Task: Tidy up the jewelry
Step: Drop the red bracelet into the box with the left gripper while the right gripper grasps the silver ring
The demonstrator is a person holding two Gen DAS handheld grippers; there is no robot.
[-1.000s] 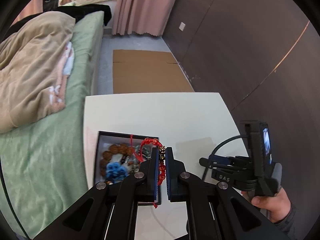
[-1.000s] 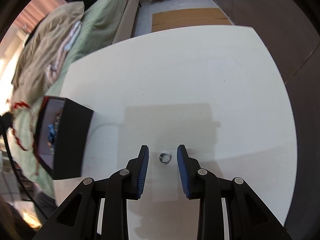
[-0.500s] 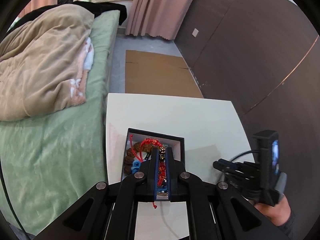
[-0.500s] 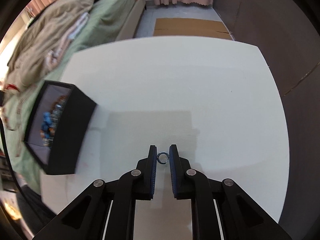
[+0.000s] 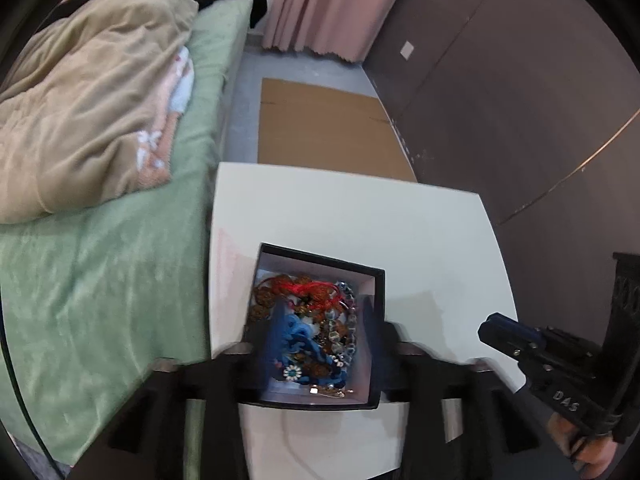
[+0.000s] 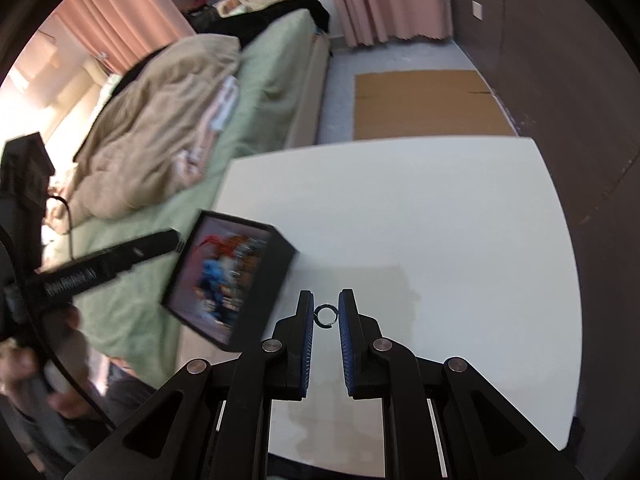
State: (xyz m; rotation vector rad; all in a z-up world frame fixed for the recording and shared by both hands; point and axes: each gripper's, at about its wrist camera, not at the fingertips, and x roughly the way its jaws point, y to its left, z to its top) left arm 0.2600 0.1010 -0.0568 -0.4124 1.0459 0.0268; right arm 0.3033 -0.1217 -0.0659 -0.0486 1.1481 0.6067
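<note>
A black jewelry box [image 5: 376, 320] with a white lining sits at the left front of the white table [image 5: 360, 216]. It holds several bracelets, with the red bead bracelet [image 5: 308, 290] lying on top. My left gripper [image 5: 320, 344] is open above the box, its fingers blurred, and it holds nothing. My right gripper [image 6: 326, 316] is shut on a small silver ring [image 6: 325, 315] and holds it above the table, to the right of the box [image 6: 264, 280]. The right gripper also shows in the left wrist view [image 5: 500, 330].
A bed with a green sheet [image 5: 100, 280] and a beige blanket [image 5: 88, 108] runs along the table's left edge. A flat cardboard sheet [image 5: 328, 128] lies on the floor beyond the table. A dark wall [image 5: 520, 100] stands to the right.
My left gripper opened and the red bead bracelet dropped into the box. My right gripper closed on the ring and lifted it off the table.
</note>
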